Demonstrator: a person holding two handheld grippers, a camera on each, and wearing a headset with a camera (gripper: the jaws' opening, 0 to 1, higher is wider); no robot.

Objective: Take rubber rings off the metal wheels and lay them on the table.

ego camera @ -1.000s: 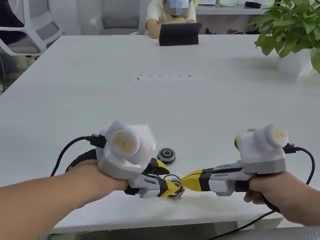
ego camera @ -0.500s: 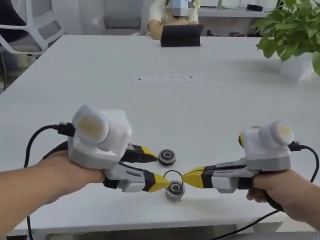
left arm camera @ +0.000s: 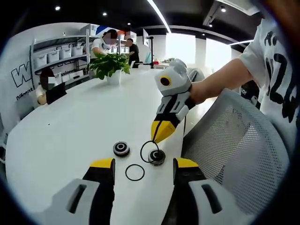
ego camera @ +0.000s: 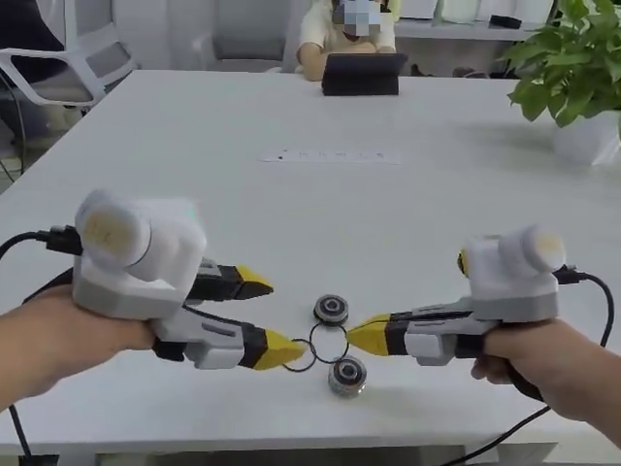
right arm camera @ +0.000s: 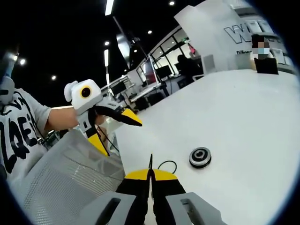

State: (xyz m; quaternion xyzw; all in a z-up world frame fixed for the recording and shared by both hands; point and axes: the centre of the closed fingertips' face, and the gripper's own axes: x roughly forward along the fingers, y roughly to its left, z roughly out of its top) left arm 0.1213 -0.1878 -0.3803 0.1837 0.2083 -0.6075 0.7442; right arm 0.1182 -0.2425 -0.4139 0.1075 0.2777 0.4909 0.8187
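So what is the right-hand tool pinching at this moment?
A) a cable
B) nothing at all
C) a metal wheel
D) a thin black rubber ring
D: the right gripper has its fingers shut on a thin black rubber ring, while the nearer metal wheel sits on the table, outside those fingers.

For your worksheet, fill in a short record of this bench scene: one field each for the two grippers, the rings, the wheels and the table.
left gripper: jaws open, holding nothing
right gripper: jaws shut on a rubber ring, which hangs from its tip
loose ring: lies flat on the table, in front of the left gripper
near wheel: on the table, beside the held ring
far wheel: on the table, apart from both grippers
table: white
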